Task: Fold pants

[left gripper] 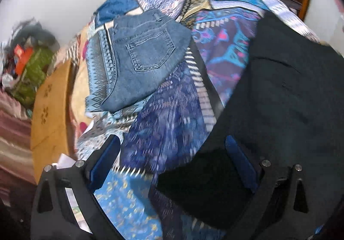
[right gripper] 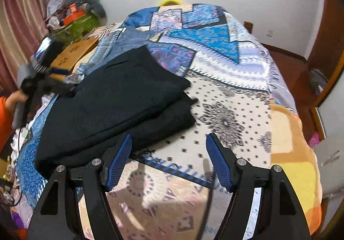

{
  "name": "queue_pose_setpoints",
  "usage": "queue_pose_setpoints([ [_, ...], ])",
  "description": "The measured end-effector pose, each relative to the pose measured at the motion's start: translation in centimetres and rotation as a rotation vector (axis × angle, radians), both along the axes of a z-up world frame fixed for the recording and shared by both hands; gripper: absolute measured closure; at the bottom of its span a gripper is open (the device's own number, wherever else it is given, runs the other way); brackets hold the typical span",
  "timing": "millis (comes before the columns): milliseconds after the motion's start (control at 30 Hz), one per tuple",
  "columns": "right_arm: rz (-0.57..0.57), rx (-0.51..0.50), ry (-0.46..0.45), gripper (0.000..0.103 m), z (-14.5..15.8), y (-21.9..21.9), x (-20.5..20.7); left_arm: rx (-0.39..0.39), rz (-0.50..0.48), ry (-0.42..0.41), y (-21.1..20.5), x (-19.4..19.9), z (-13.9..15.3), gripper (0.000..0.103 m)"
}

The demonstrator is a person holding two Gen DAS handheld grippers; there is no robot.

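Observation:
Dark navy pants (right gripper: 120,100) lie folded in layers on the left half of a patterned bedspread (right gripper: 225,89). In the left wrist view they fill the right side (left gripper: 283,89). My left gripper (left gripper: 172,138) hangs open just above their near corner. Dark cloth lies between the wide-apart blue pads, close to the right one, and the pads do not press on it. The right wrist view shows that gripper blurred at the pants' left edge (right gripper: 62,89), held by a hand (right gripper: 13,98). My right gripper (right gripper: 168,136) stands open over bare bedspread beside the pants' near right edge, nothing between its fingers.
Folded blue jeans (left gripper: 146,52) lie further back on the bed, beyond the dark pants. A wooden box (right gripper: 75,54) and a green bag with clutter (right gripper: 81,22) stand left of the bed by a curtain. The bed's right edge (right gripper: 301,121) drops toward a wooden floor.

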State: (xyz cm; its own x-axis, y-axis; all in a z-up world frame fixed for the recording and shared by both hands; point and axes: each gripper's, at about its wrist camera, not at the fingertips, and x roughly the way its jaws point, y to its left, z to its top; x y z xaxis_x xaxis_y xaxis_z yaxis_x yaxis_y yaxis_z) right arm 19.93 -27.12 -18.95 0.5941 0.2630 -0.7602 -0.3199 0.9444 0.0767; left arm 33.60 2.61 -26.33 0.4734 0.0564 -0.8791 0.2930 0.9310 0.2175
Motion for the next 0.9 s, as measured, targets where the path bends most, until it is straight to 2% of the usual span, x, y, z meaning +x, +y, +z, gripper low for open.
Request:
queue_pose_setpoints([
  [67,-0.010,0.000,-0.015,0.035,0.5,-0.4,-0.7,-0.025,-0.004,0.009,0.4,-1.6,0.4,0.003],
  [267,-0.001,0.022,-0.043,0.035,1.6,-0.4,-3.2,-0.165,0.044,0.043,1.0,-6.1,1.2,0.003],
  [400,0.015,0.021,-0.055,0.035,1.9,0.0,-4.1,-0.236,0.062,0.035,0.5,-8.9,1.6,0.003],
  [500,0.027,0.025,-0.057,0.035,1.8,0.4,-4.4,-0.238,0.071,-0.013,-0.5,-10.8,2.1,0.003],
  [633,0.032,0.043,-0.053,0.035,1.5,0.8,-4.5,-0.191,0.086,-0.081,-1.2,-12.0,3.4,0.005],
  [733,0.027,0.054,-0.047,0.036,0.9,1.0,-4.3,-0.213,0.097,-0.105,-1.3,-12.4,4.6,0.011],
  [767,0.027,0.056,-0.043,0.037,0.6,1.1,-4.1,-0.217,0.095,-0.111,-1.5,-12.6,4.8,0.017],
  [800,0.027,0.058,-0.040,0.044,0.3,1.3,-4.0,-0.213,0.090,-0.110,-1.7,-12.6,4.8,0.021],
  [867,0.035,0.087,-0.021,0.053,-0.4,1.4,-3.5,-0.181,0.084,-0.102,-2.3,-12.6,4.2,0.038],
  [900,0.037,0.102,-0.015,0.059,-0.6,1.5,-3.5,-0.177,0.082,-0.091,-2.4,-12.6,3.8,0.042],
])
